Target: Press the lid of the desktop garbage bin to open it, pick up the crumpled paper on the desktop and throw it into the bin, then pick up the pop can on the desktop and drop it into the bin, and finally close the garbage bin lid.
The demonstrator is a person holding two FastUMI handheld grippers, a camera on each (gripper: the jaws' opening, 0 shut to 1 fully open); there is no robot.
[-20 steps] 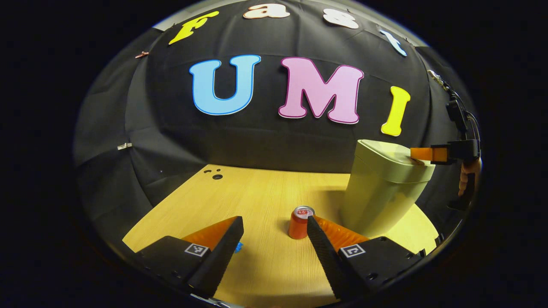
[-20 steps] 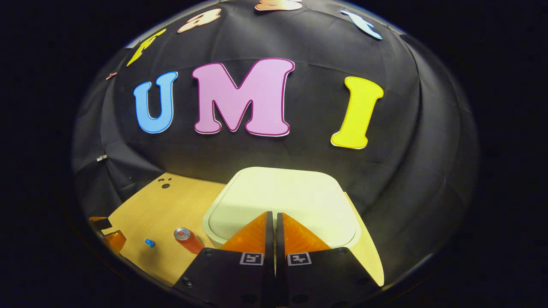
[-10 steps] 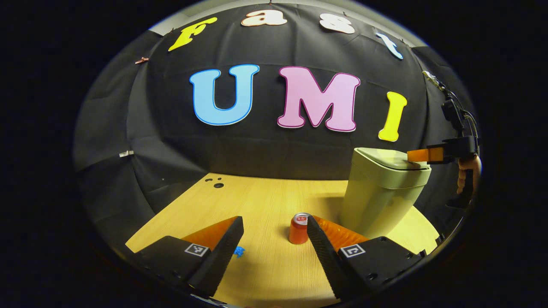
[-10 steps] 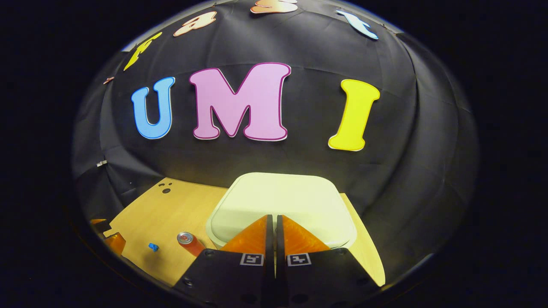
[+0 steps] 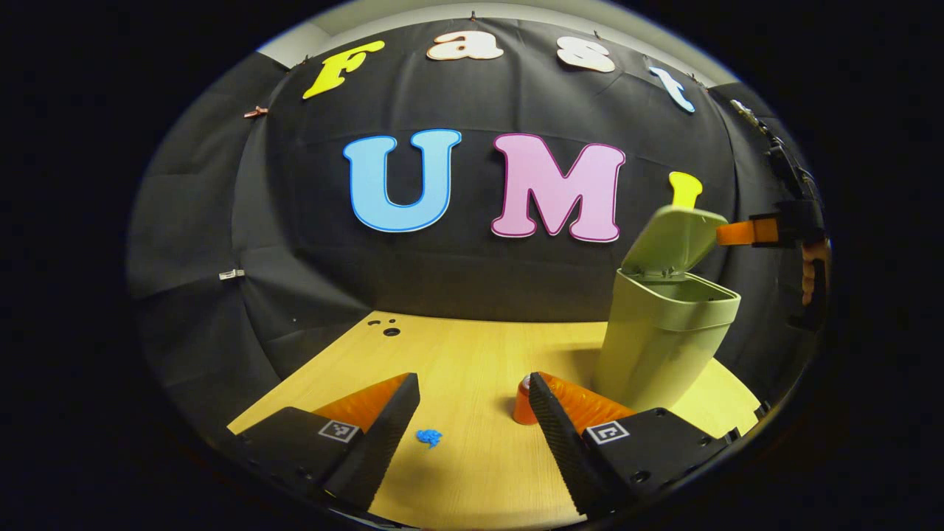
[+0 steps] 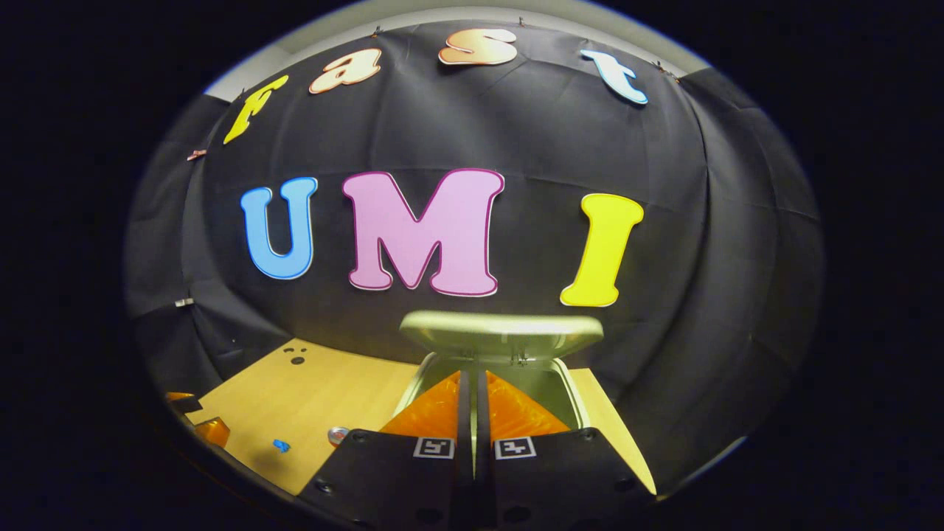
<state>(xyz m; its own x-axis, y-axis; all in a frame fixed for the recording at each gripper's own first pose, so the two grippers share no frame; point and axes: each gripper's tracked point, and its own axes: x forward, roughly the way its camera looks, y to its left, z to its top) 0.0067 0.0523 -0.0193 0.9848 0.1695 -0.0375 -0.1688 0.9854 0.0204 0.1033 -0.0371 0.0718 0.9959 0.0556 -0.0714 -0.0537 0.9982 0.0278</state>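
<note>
**Bin lid swings open**

Since half a second ago the lid (image 5: 672, 240) of the garbage bin (image 5: 660, 346) has sprung from flat to tilted upright, hinged at the bin's far rim, leaving the mouth open. What lies inside cannot be told. The right gripper (image 6: 473, 383) has lifted clear of the lid; its fingers are pressed together on nothing, above the near rim. In the left gripper view it shows just beside the raised lid, with a hand (image 5: 811, 269) behind it.

The left gripper (image 5: 472, 398) hangs spread wide over the bench (image 5: 457, 354). The pop can (image 5: 522, 402) stands near the bin's foot, partly behind one finger; its label is unreadable. The crumpled paper (image 5: 428, 437) lies toward the bench's near edge.
</note>
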